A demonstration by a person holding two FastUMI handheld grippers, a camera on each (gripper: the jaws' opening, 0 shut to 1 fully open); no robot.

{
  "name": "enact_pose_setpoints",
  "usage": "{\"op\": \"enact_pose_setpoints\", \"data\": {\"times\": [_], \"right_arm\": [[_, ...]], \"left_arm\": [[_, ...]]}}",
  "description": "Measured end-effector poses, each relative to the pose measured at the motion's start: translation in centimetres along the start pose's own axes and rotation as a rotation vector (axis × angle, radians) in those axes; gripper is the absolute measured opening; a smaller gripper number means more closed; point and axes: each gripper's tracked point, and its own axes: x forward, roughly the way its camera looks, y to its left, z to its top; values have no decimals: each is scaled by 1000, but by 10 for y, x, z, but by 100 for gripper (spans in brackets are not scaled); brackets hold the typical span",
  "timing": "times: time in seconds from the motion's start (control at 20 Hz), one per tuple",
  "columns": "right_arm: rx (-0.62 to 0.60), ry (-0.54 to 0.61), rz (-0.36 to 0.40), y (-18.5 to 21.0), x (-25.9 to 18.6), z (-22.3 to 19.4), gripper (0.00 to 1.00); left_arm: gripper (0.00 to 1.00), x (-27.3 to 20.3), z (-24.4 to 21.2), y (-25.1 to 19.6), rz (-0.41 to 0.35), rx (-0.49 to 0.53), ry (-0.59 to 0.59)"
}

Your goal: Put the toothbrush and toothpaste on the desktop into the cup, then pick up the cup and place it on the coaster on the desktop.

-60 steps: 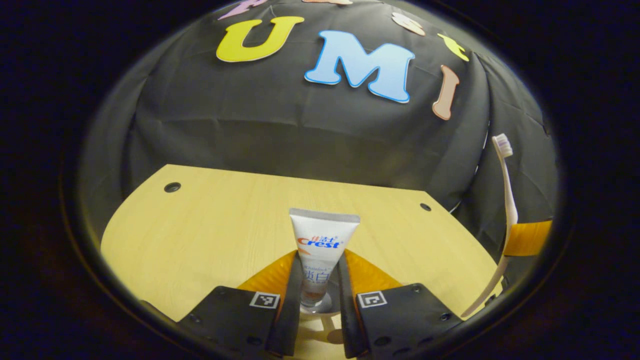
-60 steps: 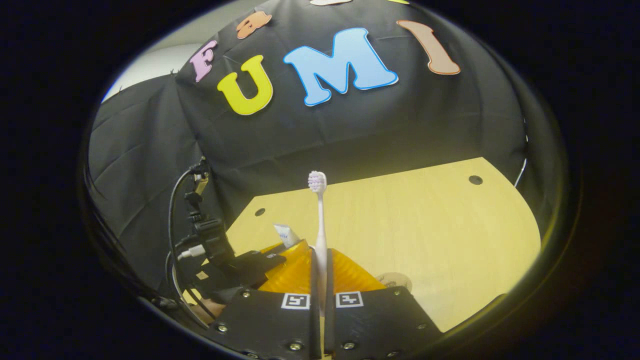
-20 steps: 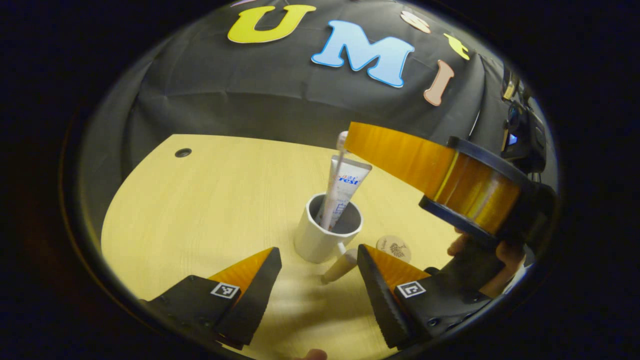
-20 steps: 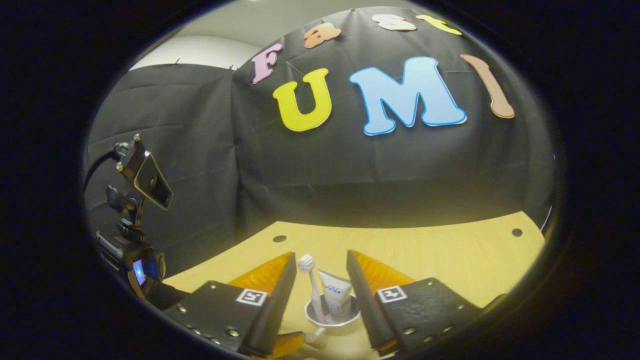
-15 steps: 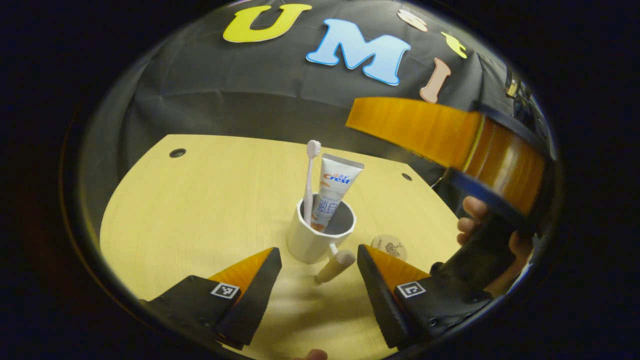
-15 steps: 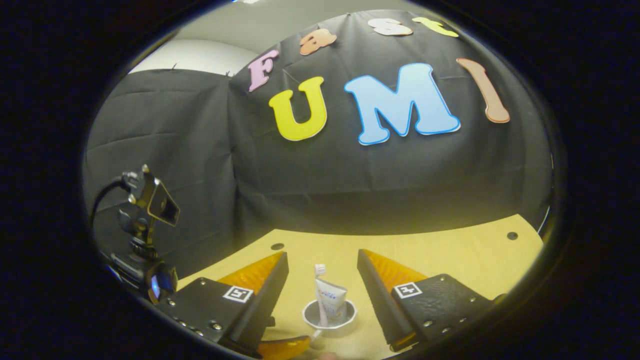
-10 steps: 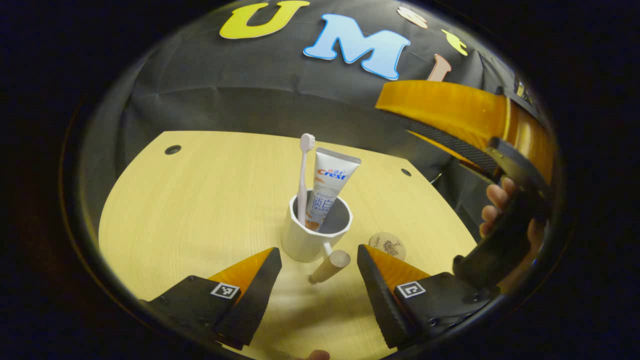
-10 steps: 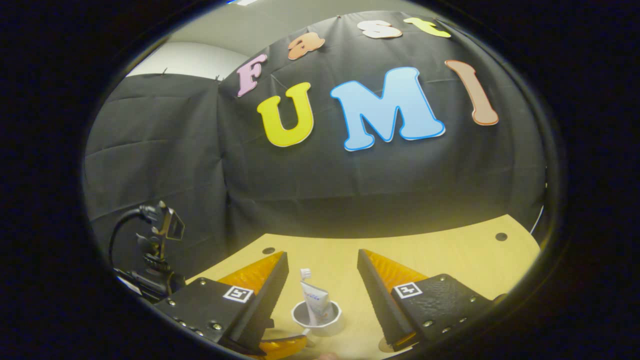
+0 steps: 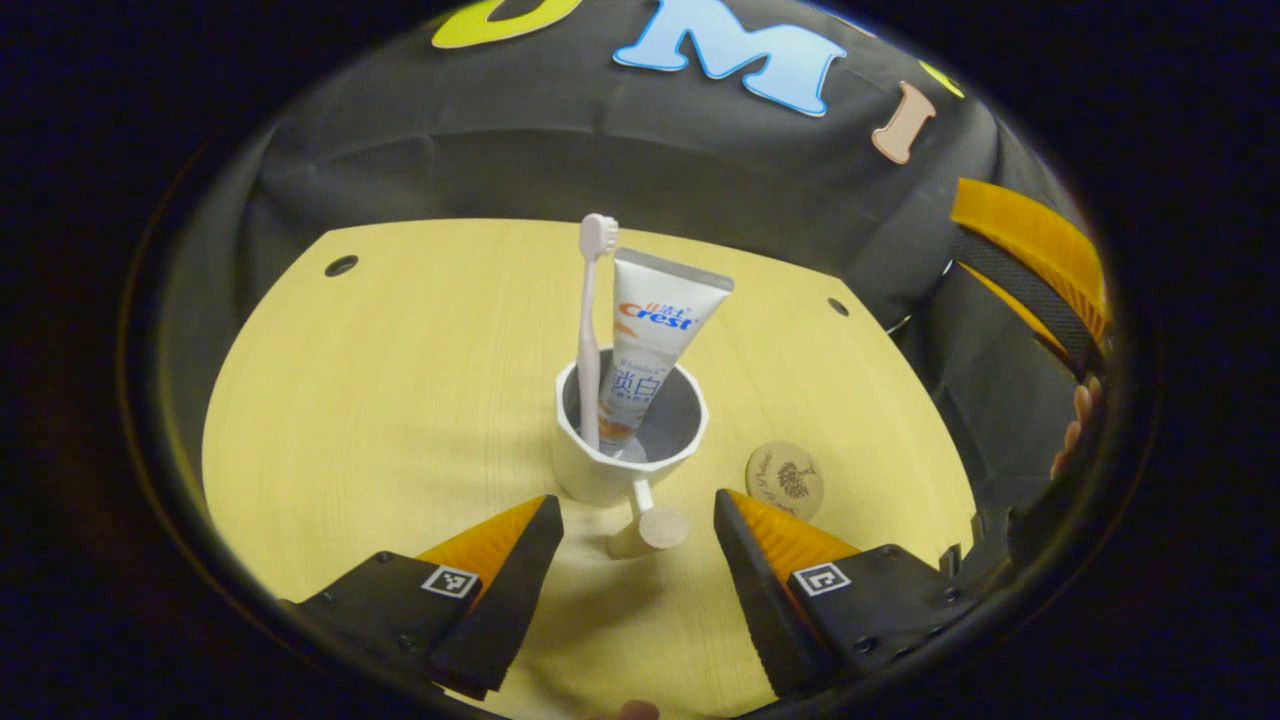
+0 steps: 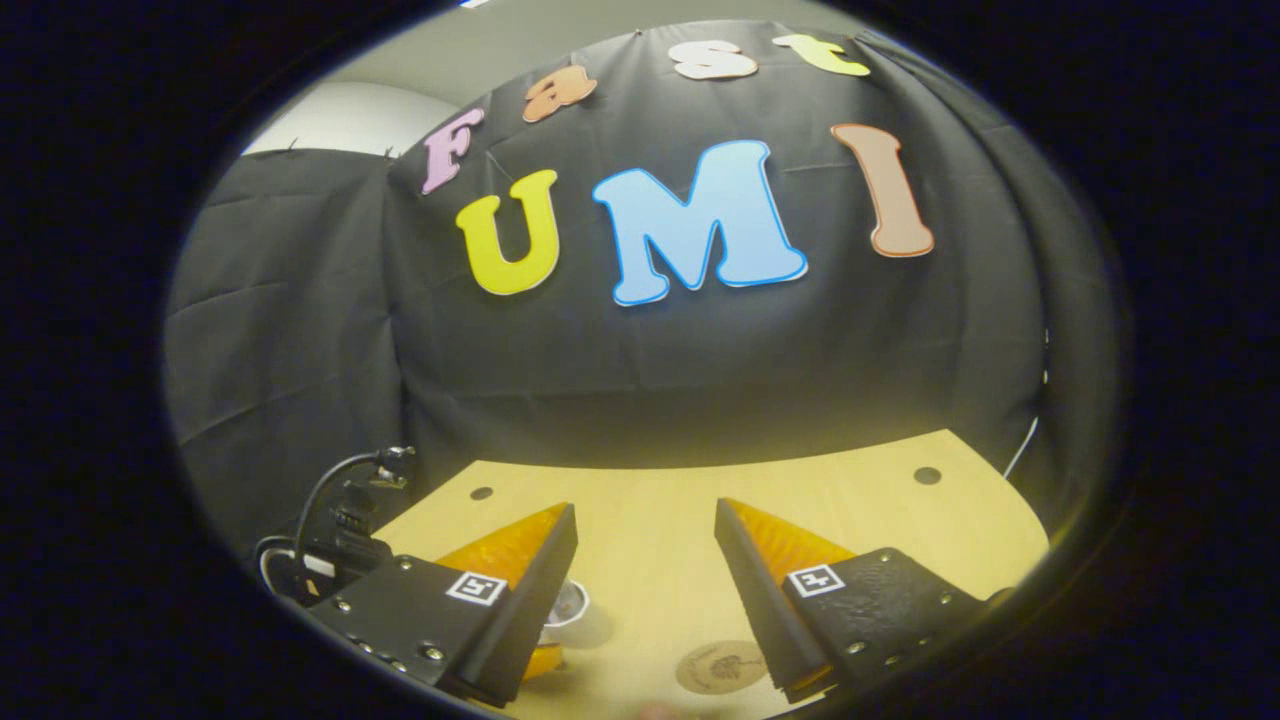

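One cup [image 9: 625, 455] stands upright on the desktop [image 9: 400, 400], holding one toothbrush [image 9: 590, 330] and one toothpaste [image 9: 650, 340], both upright. One coaster [image 9: 784, 479] lies bare at 3 o'clock of the cup, near it. Left gripper [image 9: 637, 555]: fingers apart, cup handle [image 9: 650, 522] between them, untouched. Right gripper [image 10: 645, 570]: fingers apart, holding nothing, coaster at 6 o'clock

Wooden desktop [image 9: 400, 400]; cup [image 9: 600, 475], coaster [image 9: 784, 480]
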Motion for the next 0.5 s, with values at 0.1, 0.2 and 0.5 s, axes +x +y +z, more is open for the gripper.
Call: {"op": "enact_pose_setpoints", "data": {"times": [0.1, 0.2, 0.5], "right_arm": [[-1, 12, -26, -15, -11, 1, 87], [0, 19, -43, -25, -22, 3, 87], [8, 60, -84, -54, -49, -5, 87]], "left_arm": [[98, 7, -4, 3, 28, -8, 41], [95, 13, -7, 3, 38, -32, 93], [94, 27, -9, 7, 91, -7, 189]]}}
